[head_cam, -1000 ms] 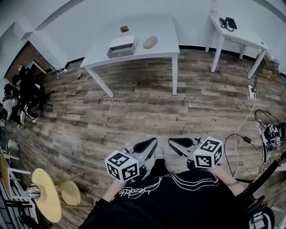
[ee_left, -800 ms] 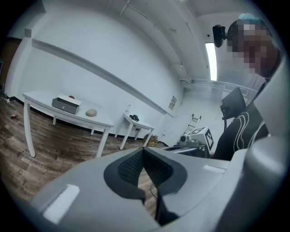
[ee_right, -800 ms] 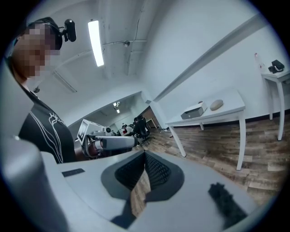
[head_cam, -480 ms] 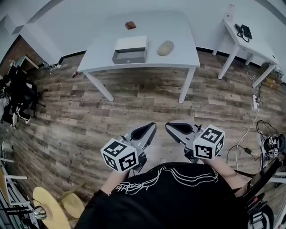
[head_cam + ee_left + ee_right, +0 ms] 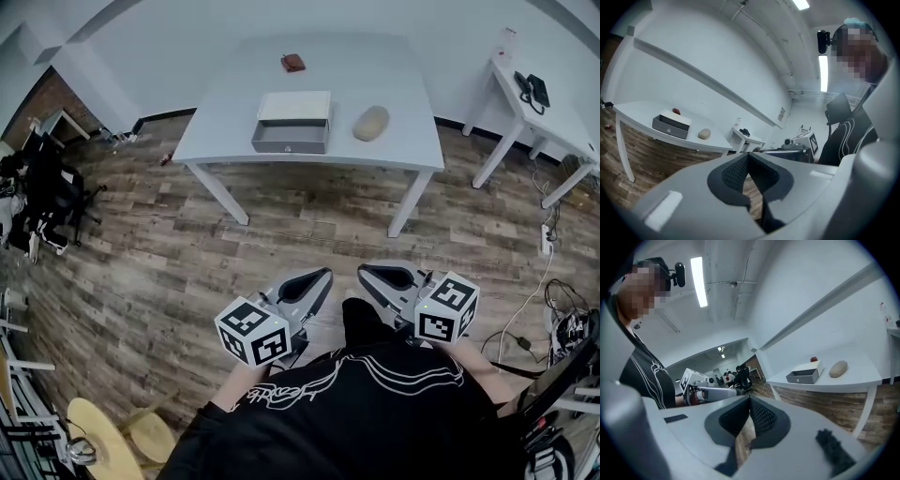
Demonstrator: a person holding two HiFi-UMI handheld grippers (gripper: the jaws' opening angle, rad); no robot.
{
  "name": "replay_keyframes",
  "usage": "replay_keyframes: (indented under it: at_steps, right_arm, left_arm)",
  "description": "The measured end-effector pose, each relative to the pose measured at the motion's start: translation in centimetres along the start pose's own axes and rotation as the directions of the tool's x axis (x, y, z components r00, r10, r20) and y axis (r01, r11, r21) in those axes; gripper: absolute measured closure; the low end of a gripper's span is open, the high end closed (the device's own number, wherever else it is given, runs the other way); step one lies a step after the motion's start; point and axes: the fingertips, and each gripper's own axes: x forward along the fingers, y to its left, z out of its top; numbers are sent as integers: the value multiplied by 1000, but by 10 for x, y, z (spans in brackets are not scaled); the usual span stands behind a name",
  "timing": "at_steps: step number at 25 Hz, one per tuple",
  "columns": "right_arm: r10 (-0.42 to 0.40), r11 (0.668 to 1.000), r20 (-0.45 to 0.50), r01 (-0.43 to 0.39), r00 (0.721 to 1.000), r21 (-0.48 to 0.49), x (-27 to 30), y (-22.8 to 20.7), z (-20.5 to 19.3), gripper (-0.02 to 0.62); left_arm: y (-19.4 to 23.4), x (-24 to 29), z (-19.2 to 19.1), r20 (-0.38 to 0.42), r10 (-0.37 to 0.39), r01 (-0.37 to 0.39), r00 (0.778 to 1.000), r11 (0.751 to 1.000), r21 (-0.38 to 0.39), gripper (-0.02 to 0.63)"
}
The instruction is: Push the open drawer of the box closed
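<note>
In the head view, the white table (image 5: 234, 112) at 12 o'clock sits nearer than a second ago on the wood-plank floor (image 5: 141, 244). It carries one box (image 5: 294, 106) with its drawer (image 5: 290, 142) open, one tan oval lump (image 5: 371, 123) and one small red thing (image 5: 293, 63). In the left gripper view, the left gripper (image 5: 322, 277) is clenched on nothing, with the box at 10 o'clock. In the right gripper view, the right gripper (image 5: 366, 274) is likewise clenched empty, with the box at 2 o'clock.

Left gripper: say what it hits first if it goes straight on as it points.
Nothing close: open floor lies ahead of the shut left gripper. Farther on, probably the right end of the table; depth is unclear.
</note>
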Motion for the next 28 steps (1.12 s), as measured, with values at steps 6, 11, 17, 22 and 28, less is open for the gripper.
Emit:
replay_keyframes:
  at_steps: [6,11,17,22,28]
  right_arm:
    - [34,998,-10,-33,999,50,40,-65,13,588]
    - [66,996,-37,-63,997,62,81,-126,30,588]
    - [90,995,-58,-88,994,43,113,-194,62,588]
    - [95,995,-71,-95,993,8,132,-220,78,588]
    - [109,994,-86,-108,990,14,160,-235,88,588]
  left_arm:
    - [63,28,20,-20,63,-64,998,997,-43,599]
    - [128,67,40,-60,102,-105,993,993,-57,599]
    - [186,121,75,-60,130,-133,990,990,-53,598]
    - [218,129,82,-46,183,-185,982,982,-47,598]
    - [257,121,97,-23,226,-227,974,971,-75,598]
